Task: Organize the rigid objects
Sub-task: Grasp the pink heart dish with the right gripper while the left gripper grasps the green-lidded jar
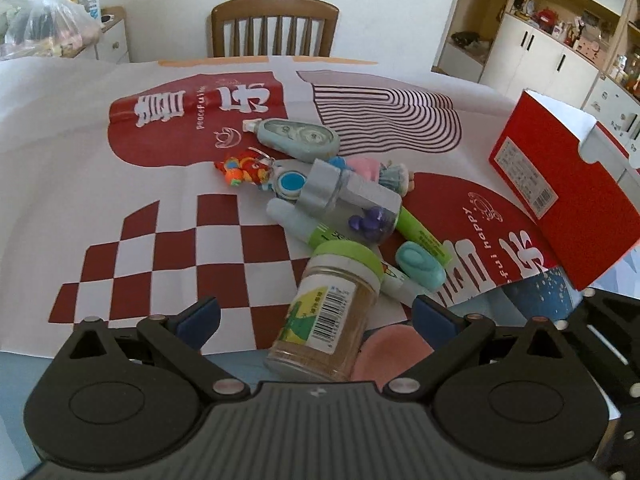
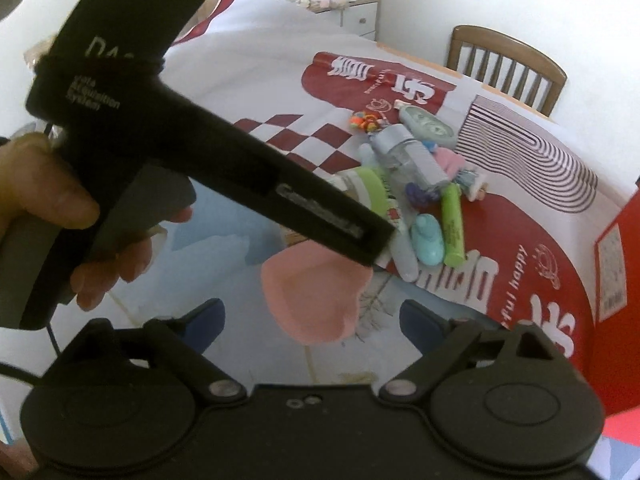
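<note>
Black left tool body hides spice jar; both tongs wide, empty.

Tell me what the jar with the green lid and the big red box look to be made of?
The jar looks like clear, glossy plastic: brownish powder shows through its wall, under a printed paper label; its green lid seems matte plastic. The red box looks like smooth printed cardboard, going by its thin white cut edge and folded flap.

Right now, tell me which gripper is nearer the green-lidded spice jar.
Left. The left gripper has the spice jar lying between its open fingers; the right gripper hangs over the tablecloth's pink patch, short of it.
</note>
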Motion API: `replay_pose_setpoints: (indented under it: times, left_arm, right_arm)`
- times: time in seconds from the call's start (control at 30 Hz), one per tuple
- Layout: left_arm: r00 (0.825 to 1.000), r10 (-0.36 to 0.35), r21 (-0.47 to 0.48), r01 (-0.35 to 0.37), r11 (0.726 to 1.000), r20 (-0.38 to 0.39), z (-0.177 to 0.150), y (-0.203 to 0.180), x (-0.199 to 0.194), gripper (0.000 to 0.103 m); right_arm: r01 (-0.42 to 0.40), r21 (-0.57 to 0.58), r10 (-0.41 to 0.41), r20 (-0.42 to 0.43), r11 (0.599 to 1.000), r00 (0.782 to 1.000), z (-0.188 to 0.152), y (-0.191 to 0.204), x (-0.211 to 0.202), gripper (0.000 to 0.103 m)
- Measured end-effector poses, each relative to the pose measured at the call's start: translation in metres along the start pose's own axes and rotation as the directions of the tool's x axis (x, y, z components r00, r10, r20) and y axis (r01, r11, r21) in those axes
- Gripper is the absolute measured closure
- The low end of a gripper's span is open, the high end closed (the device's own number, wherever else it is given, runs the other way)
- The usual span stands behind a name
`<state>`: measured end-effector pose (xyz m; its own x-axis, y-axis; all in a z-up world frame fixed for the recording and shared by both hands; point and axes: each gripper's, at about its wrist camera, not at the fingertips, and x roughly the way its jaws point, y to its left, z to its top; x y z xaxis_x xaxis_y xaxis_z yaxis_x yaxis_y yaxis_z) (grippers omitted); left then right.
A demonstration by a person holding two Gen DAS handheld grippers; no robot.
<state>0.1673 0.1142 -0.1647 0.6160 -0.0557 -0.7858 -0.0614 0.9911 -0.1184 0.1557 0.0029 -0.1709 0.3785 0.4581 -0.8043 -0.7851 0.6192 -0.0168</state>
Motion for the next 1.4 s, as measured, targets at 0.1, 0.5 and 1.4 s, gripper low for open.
replay_pose_setpoints:
  times: [0.1,0.5,1.4]
  left_arm:
    - [1.0,0.003,0.002,-0.003,1.0,0.0,0.001,-0.001,0.003,0.001]
    - [1.0,0.007,-0.026,-0.007,1.0,-0.001,0.003,-0.001,0.012,0.026]
    - [1.0,0.012,-0.076,-0.013,0.997,-0.01,-0.007,-0.015,0.001,0.056]
  right_arm:
    - [0.002,-0.006,-0.002,-0.016,1.0,1.0,0.001,0.002,0.009,0.016]
    - [0.032,-0.013,-0.032,-0.025,0.999,0.999,0.001,0.006,0.021,0.039]
    - [0.09,0.097,-0.088,-0.027,0.991,0.996,-0.024,-0.027,-0.009,0.048]
